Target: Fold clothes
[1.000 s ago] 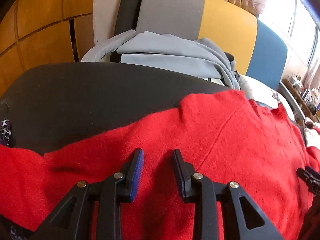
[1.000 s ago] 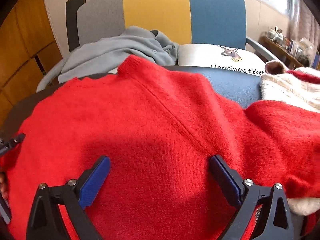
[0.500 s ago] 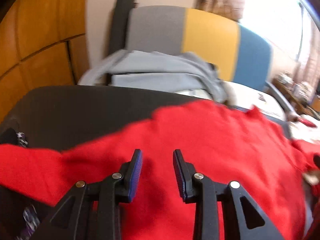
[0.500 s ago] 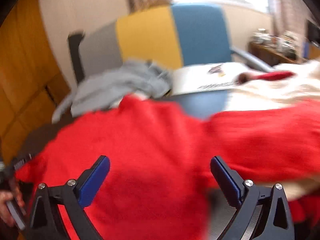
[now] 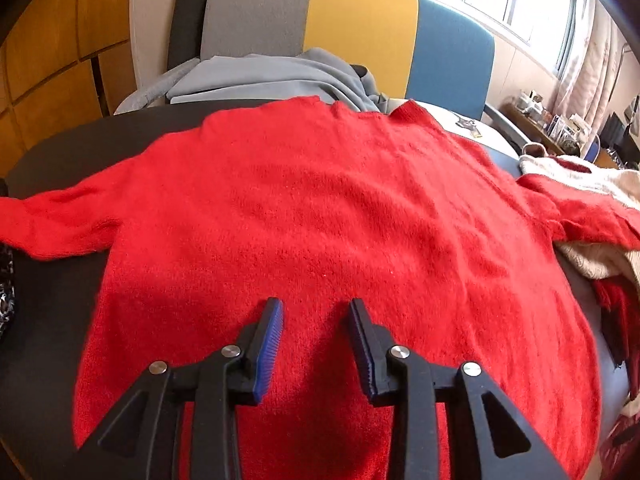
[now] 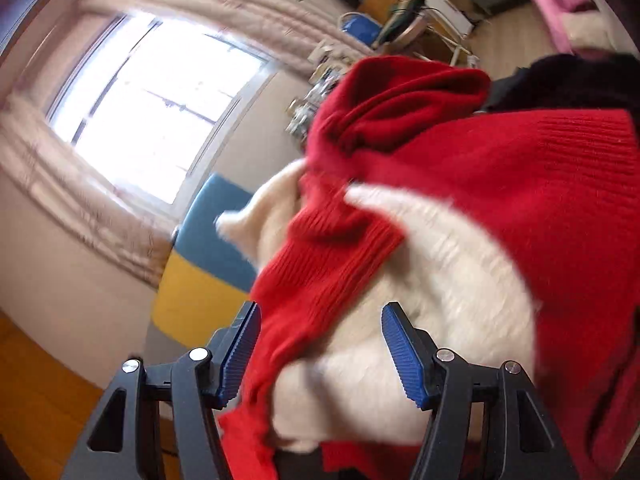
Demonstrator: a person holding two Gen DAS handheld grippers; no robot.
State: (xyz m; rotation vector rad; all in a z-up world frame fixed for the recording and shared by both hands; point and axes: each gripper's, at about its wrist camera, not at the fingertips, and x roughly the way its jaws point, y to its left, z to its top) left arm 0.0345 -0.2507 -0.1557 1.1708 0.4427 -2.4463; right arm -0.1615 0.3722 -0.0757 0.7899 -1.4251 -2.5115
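A red sweater (image 5: pixel 332 216) lies spread flat on the dark table (image 5: pixel 60 296), its sleeves out to the left and right. My left gripper (image 5: pixel 314 312) is open and empty, hovering just above the sweater's near hem. In the tilted, blurred right wrist view, my right gripper (image 6: pixel 320 316) is open over a pile of cream and red knitwear (image 6: pixel 440 280). A red ribbed sleeve (image 6: pixel 320 280) runs between its fingers, which stand apart and hold nothing.
A grey garment (image 5: pixel 260 80) lies on a grey, yellow and blue chair (image 5: pixel 360 32) behind the table. A cream garment (image 5: pixel 580 184) lies at the right edge under the red sleeve. A patterned cloth (image 5: pixel 6 292) sits at the far left.
The left gripper has drawn back, so the whole sweater now shows flat. The right gripper has swung right and tilted toward the cream and red pile, and its fingers have narrowed somewhat.
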